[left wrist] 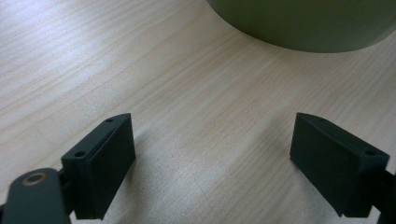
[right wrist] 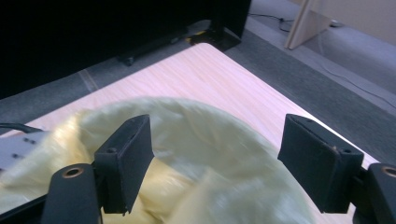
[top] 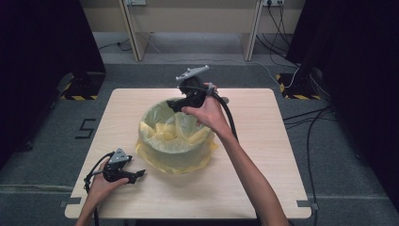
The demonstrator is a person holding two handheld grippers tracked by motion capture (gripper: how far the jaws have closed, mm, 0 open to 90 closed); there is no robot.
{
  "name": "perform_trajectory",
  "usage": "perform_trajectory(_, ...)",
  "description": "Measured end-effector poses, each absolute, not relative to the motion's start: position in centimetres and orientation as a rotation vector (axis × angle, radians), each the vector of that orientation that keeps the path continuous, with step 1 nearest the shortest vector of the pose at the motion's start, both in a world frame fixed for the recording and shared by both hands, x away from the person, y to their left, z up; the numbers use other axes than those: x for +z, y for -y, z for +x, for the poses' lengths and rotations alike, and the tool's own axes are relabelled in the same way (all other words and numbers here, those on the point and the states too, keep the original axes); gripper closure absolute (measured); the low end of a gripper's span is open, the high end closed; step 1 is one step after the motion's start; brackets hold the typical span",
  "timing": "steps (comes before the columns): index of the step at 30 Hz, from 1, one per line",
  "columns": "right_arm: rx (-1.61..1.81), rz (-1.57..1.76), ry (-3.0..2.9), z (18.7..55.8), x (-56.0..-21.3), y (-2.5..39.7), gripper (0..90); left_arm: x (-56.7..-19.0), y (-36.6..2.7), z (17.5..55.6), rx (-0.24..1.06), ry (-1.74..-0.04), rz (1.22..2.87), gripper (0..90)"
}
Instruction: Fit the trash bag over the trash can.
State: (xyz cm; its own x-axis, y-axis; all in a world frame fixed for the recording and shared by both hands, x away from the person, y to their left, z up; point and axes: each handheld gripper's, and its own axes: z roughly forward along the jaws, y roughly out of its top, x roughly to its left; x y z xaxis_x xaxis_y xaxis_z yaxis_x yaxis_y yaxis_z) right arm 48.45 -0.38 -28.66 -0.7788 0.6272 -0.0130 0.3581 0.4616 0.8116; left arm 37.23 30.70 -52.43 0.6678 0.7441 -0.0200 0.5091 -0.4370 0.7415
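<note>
A round bin lined with a pale yellow bag [top: 175, 136] stands at the middle of the wooden table [top: 254, 155]. My right gripper [top: 172, 105] hovers over the bin's far rim, open, with nothing between its jaws. Its own view looks down on the yellow bag [right wrist: 196, 154] between the two black fingers [right wrist: 126, 163]. My left gripper [top: 139, 175] rests low at the table's front left, open, pointing toward the bin. Bare wood lies between its fingers [left wrist: 100, 163], and the bin's dark green wall [left wrist: 308, 23] shows beyond.
Black curtains and stands flank the table on both sides. Cables [top: 310, 117] run over the grey floor at the right. A wooden desk frame [top: 188, 28] stands behind the table. A black mark [top: 84, 128] is on the floor at the left.
</note>
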Motion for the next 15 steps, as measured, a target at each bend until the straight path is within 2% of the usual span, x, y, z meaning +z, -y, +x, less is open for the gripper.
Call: perform_trajectory(15, 1.203, 0.955, -2.312, 48.3, -31.1, 8.1, 25.7, -52.4, -30.7, 37.2, 0.402, -0.963, 2.133, 13.2)
